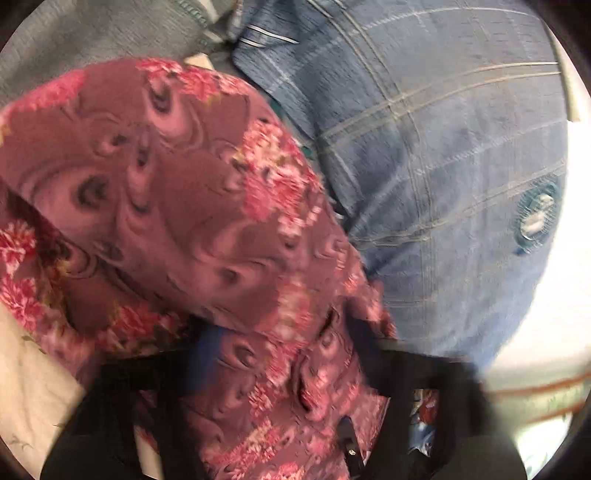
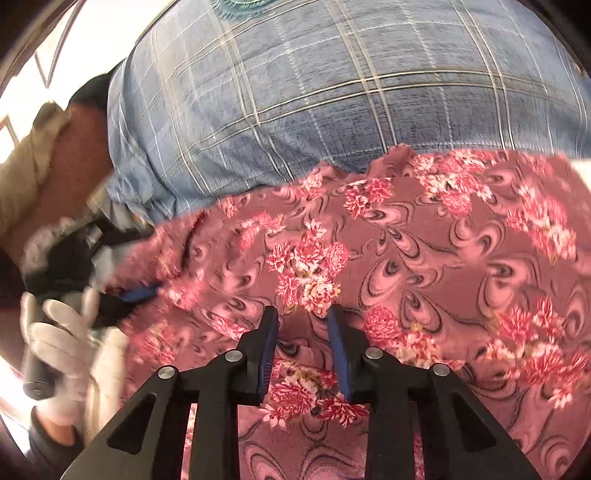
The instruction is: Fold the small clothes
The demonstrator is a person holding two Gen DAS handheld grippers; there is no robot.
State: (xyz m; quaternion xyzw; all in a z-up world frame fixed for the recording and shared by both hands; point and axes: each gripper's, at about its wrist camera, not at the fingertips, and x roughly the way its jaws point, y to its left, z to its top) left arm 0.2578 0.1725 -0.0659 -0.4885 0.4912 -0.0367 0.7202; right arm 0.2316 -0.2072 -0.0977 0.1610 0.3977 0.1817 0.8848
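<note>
A maroon cloth with pink flowers (image 2: 424, 258) is held up in the air in front of the person's blue checked shirt (image 2: 295, 110). In the right wrist view my right gripper (image 2: 303, 321) has its blue-padded fingers (image 2: 267, 343) a little apart with a fold of the cloth between them. My left gripper (image 2: 136, 293) shows at the left of that view, held by a white-gloved hand (image 2: 62, 332), clamped on the cloth's left edge. In the left wrist view the cloth (image 1: 166, 221) drapes over the left gripper (image 1: 280, 369) and hides its fingertips.
The blue checked shirt (image 1: 443, 166) fills the background close behind the cloth. A grey fabric (image 1: 92, 33) lies at the upper left of the left wrist view. A pale printed sheet (image 1: 33, 387) shows at the lower left. Bright window light is at the right.
</note>
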